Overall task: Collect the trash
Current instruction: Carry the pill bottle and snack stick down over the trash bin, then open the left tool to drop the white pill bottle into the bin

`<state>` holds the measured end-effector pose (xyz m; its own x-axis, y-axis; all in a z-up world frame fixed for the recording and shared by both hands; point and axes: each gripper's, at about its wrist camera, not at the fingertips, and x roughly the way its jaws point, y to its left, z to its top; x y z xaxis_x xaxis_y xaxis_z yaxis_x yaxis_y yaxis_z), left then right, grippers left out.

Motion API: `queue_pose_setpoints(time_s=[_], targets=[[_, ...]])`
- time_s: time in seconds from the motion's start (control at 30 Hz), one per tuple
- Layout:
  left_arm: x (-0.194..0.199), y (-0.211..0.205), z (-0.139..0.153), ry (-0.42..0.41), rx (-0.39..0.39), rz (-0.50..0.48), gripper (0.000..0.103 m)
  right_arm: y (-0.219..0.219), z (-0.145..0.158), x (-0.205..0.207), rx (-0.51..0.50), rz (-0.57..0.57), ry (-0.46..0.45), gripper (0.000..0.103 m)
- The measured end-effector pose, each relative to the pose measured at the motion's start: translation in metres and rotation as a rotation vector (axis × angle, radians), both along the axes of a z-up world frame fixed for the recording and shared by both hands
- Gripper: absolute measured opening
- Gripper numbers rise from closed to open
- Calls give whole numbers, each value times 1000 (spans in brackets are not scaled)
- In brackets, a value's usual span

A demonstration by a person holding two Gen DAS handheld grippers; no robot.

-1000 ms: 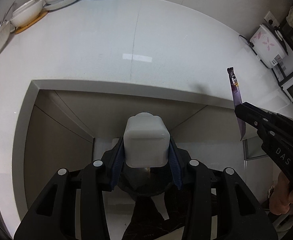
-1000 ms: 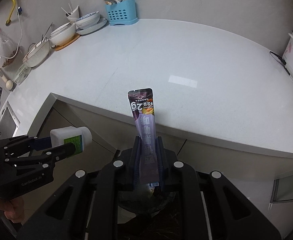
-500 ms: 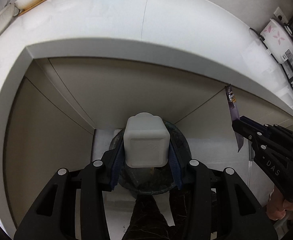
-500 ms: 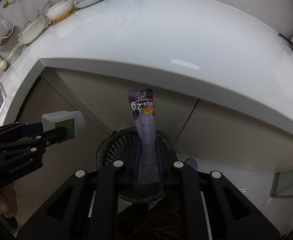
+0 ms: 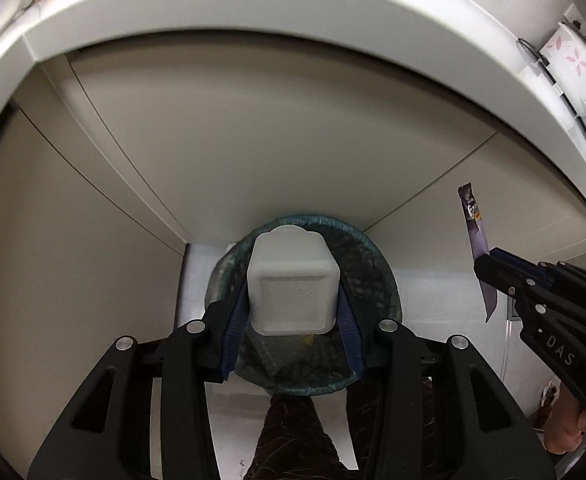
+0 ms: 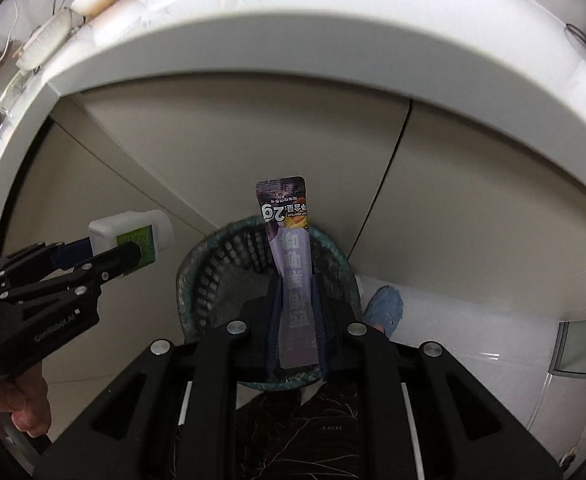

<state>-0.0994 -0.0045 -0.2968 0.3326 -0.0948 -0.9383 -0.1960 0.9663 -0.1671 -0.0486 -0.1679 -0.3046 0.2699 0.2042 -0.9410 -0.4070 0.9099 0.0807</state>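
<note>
Left wrist view: my left gripper [image 5: 293, 304] has its fingers pinching a white plastic bottle [image 5: 291, 280], held directly above the bin [image 5: 377, 264] below the counter [image 5: 253, 12]. My right gripper [image 5: 489, 268] is to the bin's right.

Right wrist view: my right gripper [image 6: 296, 312] has its fingers pressed on a purple sachet [image 6: 291, 264] above the bin [image 6: 213, 264]; the bottle [image 6: 131, 232] is left of the bin.

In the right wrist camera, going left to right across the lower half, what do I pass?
Hand on the left gripper → white bottle in it → trash basket → purple sachet in the right gripper → blue cloth on the floor.
</note>
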Motion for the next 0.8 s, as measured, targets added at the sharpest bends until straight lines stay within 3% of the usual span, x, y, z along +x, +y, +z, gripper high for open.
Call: queue_pose_setpoints(time_s=[0.2,0.5,0.7,0.8], targets=[[2,-9,-13,16,28,-32,41,2,-12,1,-23,11,28,14],[17,-14,-18,15,-3,-60,42,7,-16,5,-35,17,40,15],[15,-5,-14,10,3,-44,54,3,-16,3,-28,12,38,15],[12,3,-12,-4,17,-15,71,2,-18,4,-20,11,43,15]])
